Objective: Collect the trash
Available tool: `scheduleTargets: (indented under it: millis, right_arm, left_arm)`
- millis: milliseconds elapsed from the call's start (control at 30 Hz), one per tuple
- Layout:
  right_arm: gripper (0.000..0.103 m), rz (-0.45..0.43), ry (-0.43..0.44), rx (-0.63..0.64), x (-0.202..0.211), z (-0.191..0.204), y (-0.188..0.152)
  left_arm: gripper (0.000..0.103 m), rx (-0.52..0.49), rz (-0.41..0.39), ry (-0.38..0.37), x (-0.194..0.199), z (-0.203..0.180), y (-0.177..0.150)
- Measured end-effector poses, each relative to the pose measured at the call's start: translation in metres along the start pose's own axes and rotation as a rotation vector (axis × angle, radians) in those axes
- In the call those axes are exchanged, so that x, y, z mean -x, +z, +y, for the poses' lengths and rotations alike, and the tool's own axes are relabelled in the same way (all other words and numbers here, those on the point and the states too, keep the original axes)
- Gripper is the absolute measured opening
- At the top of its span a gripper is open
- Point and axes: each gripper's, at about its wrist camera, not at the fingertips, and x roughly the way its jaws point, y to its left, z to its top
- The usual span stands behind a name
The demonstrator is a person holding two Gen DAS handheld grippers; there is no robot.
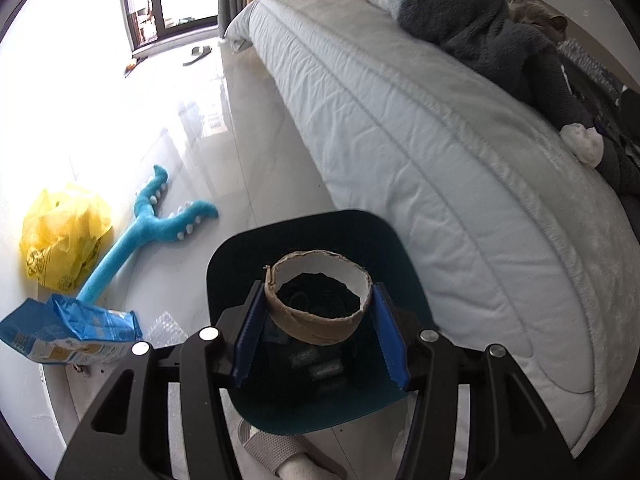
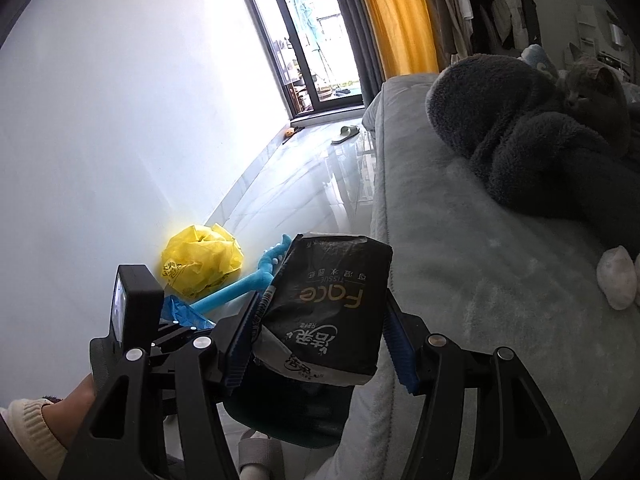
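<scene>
Above the bin (image 1: 224, 264), left claw (image 1: 318, 320) grips cardboard ring (image 1: 316, 300); right claw (image 2: 324, 332) clamps tissue pack (image 2: 328, 308).

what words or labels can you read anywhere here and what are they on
"Face" and "TISSUE": on the black tissue pack, seen upside down.
Chinese characters on that pack: not legible to me.
Print on the yellow bag: too blurred.
Print on the blue packet: too small to read.

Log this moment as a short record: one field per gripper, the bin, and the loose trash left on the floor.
left gripper: shut on cardboard roll, held above the bin
right gripper: shut on black tissue pack
bin: dark, open-topped, on the floor beside the bed, some items inside
floor trash: yellow plastic bag, blue packet by the wall
</scene>
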Motion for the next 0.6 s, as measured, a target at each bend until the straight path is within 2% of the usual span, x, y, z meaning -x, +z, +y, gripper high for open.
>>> scheduleTargets:
  millis: [300,433,600]
  right_arm:
    - [0.06,0.06,0.022,0.02,-0.033,0.021,-0.003]
    - [0.06,0.088,0.026,0.023,-0.048,0.03,-0.006]
    - [0.06,0.12,0.026,0.024,-0.063,0.033,-0.01]
  left_arm:
    - [0.058,0.065,0.093,-0.046,-0.012,0.029,-0.013]
    - [0.072,0.079,0.105,-0.07,-0.012,0.036,-0.017]
    - [0.078,0.094,0.089,-0.075,-0.007,0.046,-0.018]
